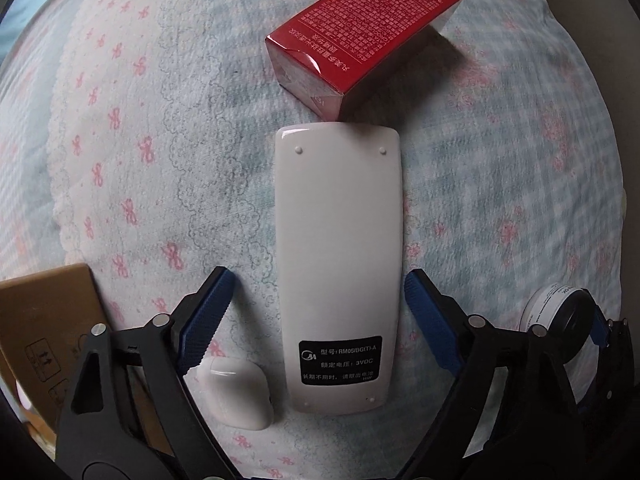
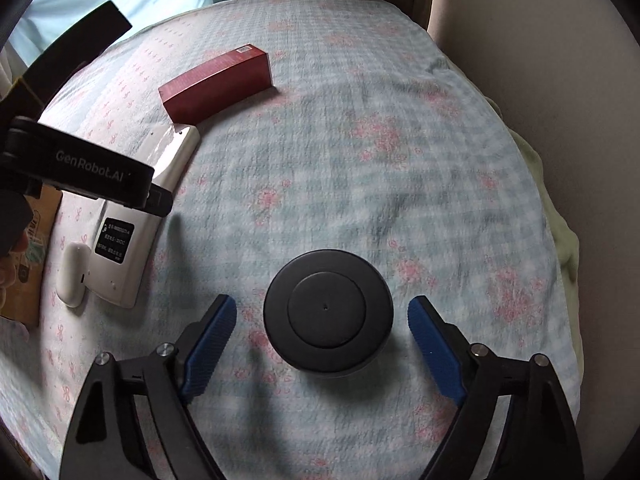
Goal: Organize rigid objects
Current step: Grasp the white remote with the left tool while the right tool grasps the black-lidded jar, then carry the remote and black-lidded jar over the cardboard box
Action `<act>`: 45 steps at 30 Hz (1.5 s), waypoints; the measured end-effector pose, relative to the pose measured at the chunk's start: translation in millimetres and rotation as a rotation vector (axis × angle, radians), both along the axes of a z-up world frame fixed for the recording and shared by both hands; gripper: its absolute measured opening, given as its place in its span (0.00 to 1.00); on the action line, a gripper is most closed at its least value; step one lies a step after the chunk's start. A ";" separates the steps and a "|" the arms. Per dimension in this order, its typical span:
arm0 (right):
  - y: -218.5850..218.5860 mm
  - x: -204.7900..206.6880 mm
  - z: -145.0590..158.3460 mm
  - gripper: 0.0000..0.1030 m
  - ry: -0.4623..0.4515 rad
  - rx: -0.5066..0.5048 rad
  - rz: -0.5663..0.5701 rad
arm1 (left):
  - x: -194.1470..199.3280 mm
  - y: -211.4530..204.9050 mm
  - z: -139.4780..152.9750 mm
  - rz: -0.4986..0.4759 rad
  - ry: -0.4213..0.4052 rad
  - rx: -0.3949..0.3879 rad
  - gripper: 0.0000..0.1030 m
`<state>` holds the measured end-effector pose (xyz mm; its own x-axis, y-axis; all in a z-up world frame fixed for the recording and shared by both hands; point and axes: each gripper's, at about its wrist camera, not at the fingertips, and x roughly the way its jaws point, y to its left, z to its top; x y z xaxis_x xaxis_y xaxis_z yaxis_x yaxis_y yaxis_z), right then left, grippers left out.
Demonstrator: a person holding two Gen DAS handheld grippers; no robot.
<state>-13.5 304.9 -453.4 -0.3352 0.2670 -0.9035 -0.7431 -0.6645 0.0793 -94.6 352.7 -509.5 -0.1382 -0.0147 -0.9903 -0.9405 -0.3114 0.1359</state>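
Observation:
A white remote (image 1: 338, 264) lies face down on the bedspread, its near half between the open fingers of my left gripper (image 1: 320, 316); the pads do not touch it. A white earbud case (image 1: 240, 394) lies against its left side. A red box (image 1: 360, 36) lies just beyond its far end. In the right wrist view a black round jar lid (image 2: 328, 312) sits between the open fingers of my right gripper (image 2: 322, 340), apart from both pads. The remote (image 2: 140, 216), earbud case (image 2: 72, 274) and red box (image 2: 218, 82) show at left, under the left gripper's body (image 2: 80, 168).
A brown cardboard box (image 1: 44, 336) lies at the left edge and also shows in the right wrist view (image 2: 32, 256). The jar with the right gripper shows at lower right of the left wrist view (image 1: 560, 312). The floral bedspread (image 2: 400, 160) ends at curtains and a wall.

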 end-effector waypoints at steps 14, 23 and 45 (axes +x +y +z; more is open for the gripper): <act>2.8 -5.1 -5.4 0.56 0.001 0.029 0.052 | 14.1 -1.8 1.1 -0.047 0.033 -0.019 0.53; 3.3 -8.4 -3.3 0.51 -0.010 0.025 0.070 | 13.8 -12.6 12.4 -0.052 0.002 0.002 0.53; -10.7 -23.7 113.9 0.51 0.081 0.163 0.131 | -9.4 -45.3 169.7 0.066 -0.077 0.272 0.53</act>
